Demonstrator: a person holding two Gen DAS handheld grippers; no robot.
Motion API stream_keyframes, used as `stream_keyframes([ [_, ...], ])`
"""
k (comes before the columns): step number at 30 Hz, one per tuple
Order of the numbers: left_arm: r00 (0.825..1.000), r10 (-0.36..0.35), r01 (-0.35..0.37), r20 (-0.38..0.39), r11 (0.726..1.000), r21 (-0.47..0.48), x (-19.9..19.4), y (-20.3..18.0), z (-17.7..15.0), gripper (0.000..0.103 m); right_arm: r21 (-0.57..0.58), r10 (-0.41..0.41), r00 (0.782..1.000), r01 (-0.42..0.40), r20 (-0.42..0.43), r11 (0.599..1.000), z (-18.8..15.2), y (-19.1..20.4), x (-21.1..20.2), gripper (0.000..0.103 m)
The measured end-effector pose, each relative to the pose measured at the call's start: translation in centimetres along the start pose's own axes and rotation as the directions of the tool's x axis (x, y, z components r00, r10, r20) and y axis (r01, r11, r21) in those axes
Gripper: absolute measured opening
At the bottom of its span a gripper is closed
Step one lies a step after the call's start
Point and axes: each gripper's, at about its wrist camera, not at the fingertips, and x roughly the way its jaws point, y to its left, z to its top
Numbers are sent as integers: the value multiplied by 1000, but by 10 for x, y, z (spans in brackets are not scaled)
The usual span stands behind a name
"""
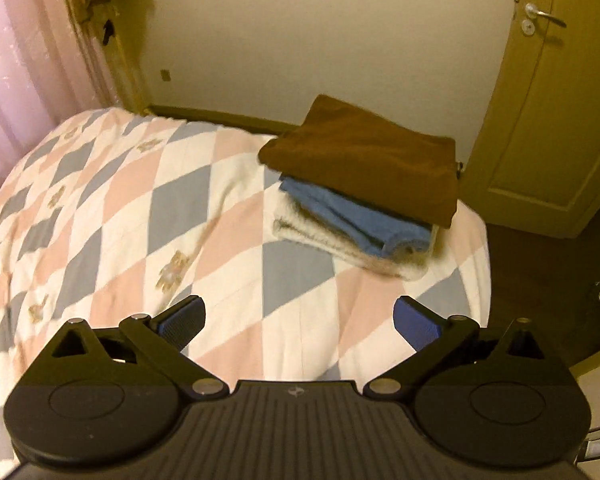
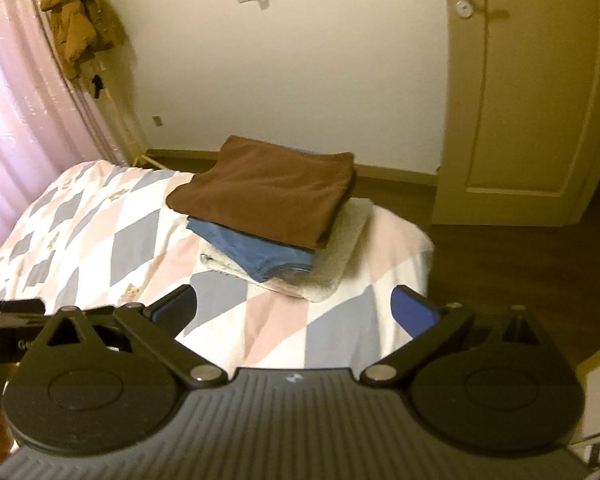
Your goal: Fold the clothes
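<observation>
I find both the left gripper (image 1: 299, 318) and right gripper (image 2: 294, 307) wide open and empty above the bed (image 1: 112, 216), the brown garment (image 2: 266, 196) folded atop the stack near its far corner, so I should withdraw clear without brushing it.

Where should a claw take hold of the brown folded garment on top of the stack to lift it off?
Take the brown garment at its near folded edge, coming in low from the camera side. That edge overhangs the blue garment, so one finger can probably slip beneath; the cream knit stays under both. Left claw and right claw are open and empty.
</observation>
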Motion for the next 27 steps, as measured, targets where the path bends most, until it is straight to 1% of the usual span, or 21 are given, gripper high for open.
stream_keyframes([
  [2, 999, 32, -32, -6, 999, 14, 2, 1, -2, 103, -3, -9, 1000, 9, 4, 1000, -3, 3, -6, 103],
  [4, 999, 34, -34, -3, 999, 28, -4, 1, -4, 103, 1, -7, 1000, 7, 1, 1000, -6, 3, -12, 103],
  [7, 1000, 0, 0, -4, 999, 48, -7, 5, -5, 103, 19, 1, 1000, -1, 0, 1000, -10, 3, -18, 103],
  [11, 999, 20, -22, 26, 997, 79, -12, 5, -2, 103, 27, 7, 1000, -7, 4, 1000, -13, 1, -25, 103],
  [15, 1000, -14, 13, 9, 997, 82, -12, 8, 4, 103, 38, 2, 1000, -2, 7, 999, -14, -5, -32, 103],
  [19, 1000, 9, -11, 25, 997, 82, -10, 2, 11, 103, 42, -8, 1000, 7, 15, 999, -12, -10, -39, 102],
  [27, 1000, -15, 13, 16, 995, 102, -2, -7, 18, 103, 35, -16, 1000, 16, 12, 999, -11, -12, -40, 103],
])
